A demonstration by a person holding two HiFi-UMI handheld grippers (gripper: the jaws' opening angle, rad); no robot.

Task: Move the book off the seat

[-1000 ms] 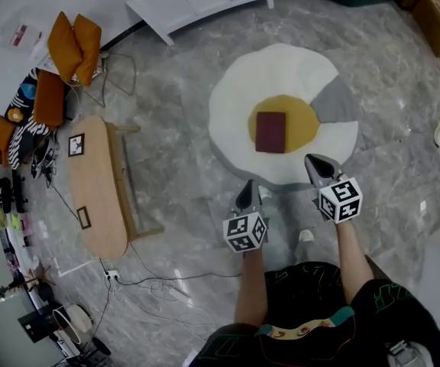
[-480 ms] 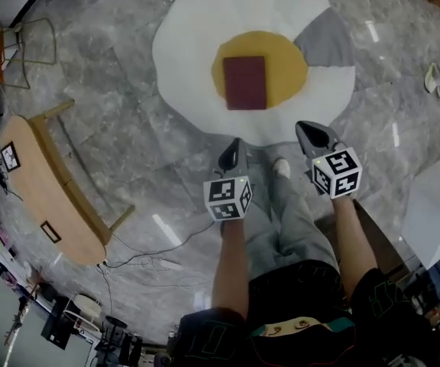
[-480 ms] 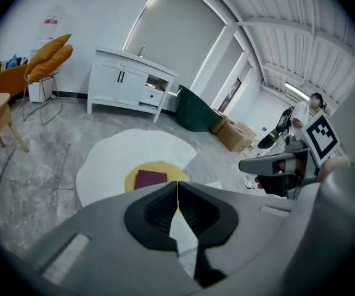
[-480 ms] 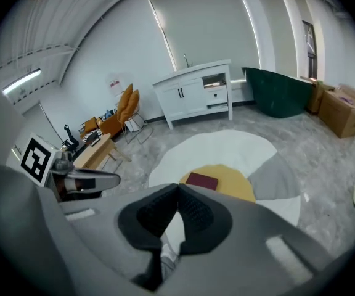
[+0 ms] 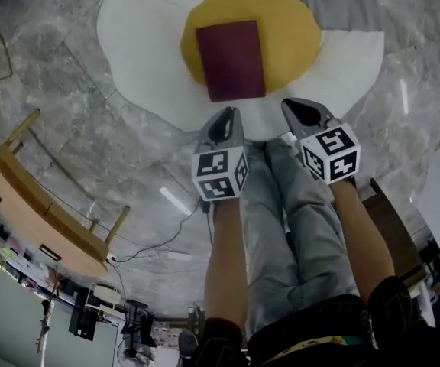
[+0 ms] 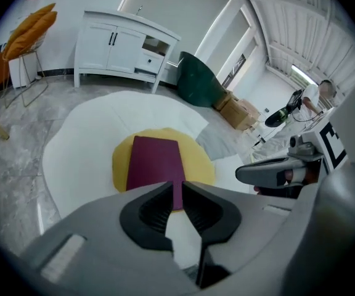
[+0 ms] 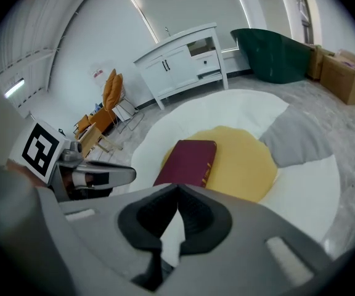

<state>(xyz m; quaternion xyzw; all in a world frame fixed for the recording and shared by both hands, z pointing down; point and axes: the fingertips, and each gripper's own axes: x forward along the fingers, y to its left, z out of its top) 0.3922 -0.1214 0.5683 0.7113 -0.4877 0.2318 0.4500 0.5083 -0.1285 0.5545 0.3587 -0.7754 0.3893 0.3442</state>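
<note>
A dark red book (image 5: 231,58) lies flat on the yellow centre (image 5: 296,29) of a fried-egg-shaped floor seat (image 5: 140,44). Both grippers hover just short of the seat's near edge, apart from the book. My left gripper (image 5: 225,121) points at the book's near end; its jaws are opening by a narrow gap with nothing between them. In the left gripper view the book (image 6: 155,168) lies right beyond that gripper (image 6: 177,187). My right gripper (image 5: 300,109) is shut and empty, to the right of the book. The right gripper view has the book (image 7: 187,162) ahead of its tips (image 7: 177,190).
A wooden bench (image 5: 37,212) stands on the marble floor to the left, with cables (image 5: 151,243) beside it. Across the room are a white cabinet (image 6: 125,45), a green tub (image 6: 199,79), cardboard boxes (image 6: 239,113) and orange cushions (image 6: 32,26). The person's legs (image 5: 281,228) stand below the grippers.
The view has closed in on the seat and both grippers have come nearer to the book. The book has not moved.
</note>
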